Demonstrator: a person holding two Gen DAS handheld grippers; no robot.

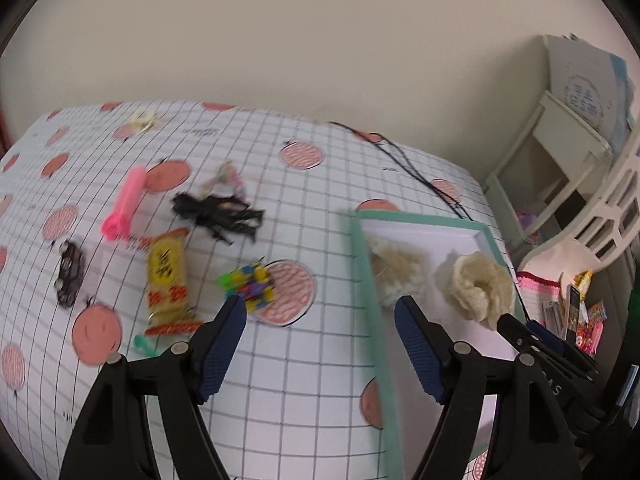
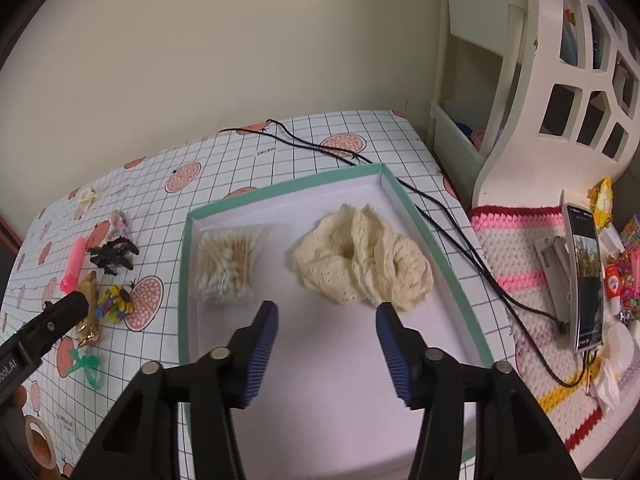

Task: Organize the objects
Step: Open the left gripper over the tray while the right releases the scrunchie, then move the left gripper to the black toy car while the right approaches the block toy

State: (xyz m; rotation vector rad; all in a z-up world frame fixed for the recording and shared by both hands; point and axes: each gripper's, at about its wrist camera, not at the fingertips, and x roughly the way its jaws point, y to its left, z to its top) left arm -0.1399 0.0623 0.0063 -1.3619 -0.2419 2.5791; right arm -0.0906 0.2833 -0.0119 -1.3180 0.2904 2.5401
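Left wrist view: left gripper (image 1: 316, 316), jaws spread and empty, hovers over loose items; a blurred toy (image 1: 252, 284) lies just ahead, outside the tray (image 1: 368, 280). Right wrist view: right gripper (image 2: 326, 326), spread, empty, above the tray beside the scrunchie (image 2: 360, 256); a careless descent could snag it.

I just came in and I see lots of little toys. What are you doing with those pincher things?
A person is tidying small things into a green-edged box with two hand-held grippers. A cream scrunchie and a bag of cotton swabs already lie in it. Both the left gripper and the right gripper are open and hold nothing. A pink comb, a yellow snack packet, a black clip and a colourful clip wait on the checked tablecloth.
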